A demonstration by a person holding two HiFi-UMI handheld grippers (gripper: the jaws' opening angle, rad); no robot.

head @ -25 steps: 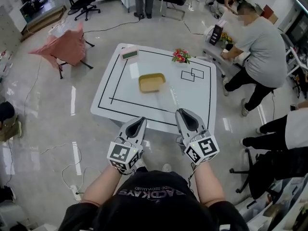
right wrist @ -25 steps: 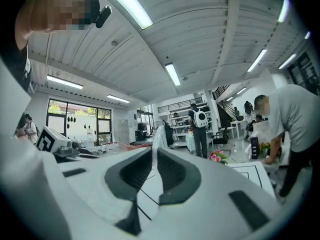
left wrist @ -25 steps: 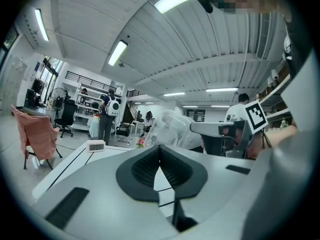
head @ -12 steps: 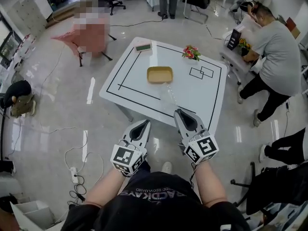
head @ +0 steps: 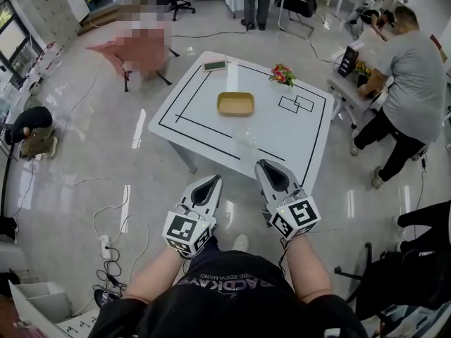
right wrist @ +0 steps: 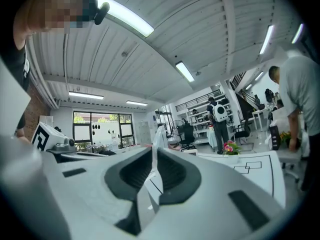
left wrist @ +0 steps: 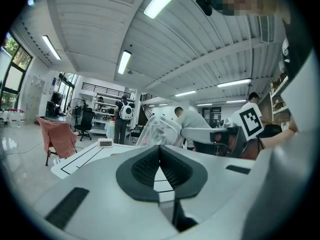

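Observation:
My right gripper (head: 264,166) is shut on the edge of a clear plastic bag (head: 248,138), which reaches forward over the near part of the white table (head: 310,143). In the right gripper view the bag's thin edge (right wrist: 155,134) stands pinched between the jaws of that gripper (right wrist: 152,151). My left gripper (head: 206,182) hangs beside it with its jaws together and nothing in them (left wrist: 160,146). From the left gripper view the bag (left wrist: 159,129) shows as a crinkled clear shape by the right gripper. A tan tray (head: 235,103) lies on the table beyond the bag.
The table bears black marked lines, a bunch of flowers (head: 282,74) and a small digital display (head: 215,65) at its far edge. A person in a grey shirt (head: 417,62) bends over a side table at the right. A chair with pink cloth (head: 137,48) and floor cables (head: 113,224) lie left.
The head view has shifted, so the table looks turned and a little farther off. Both grippers keep the same pose, the right one still pinching the bag.

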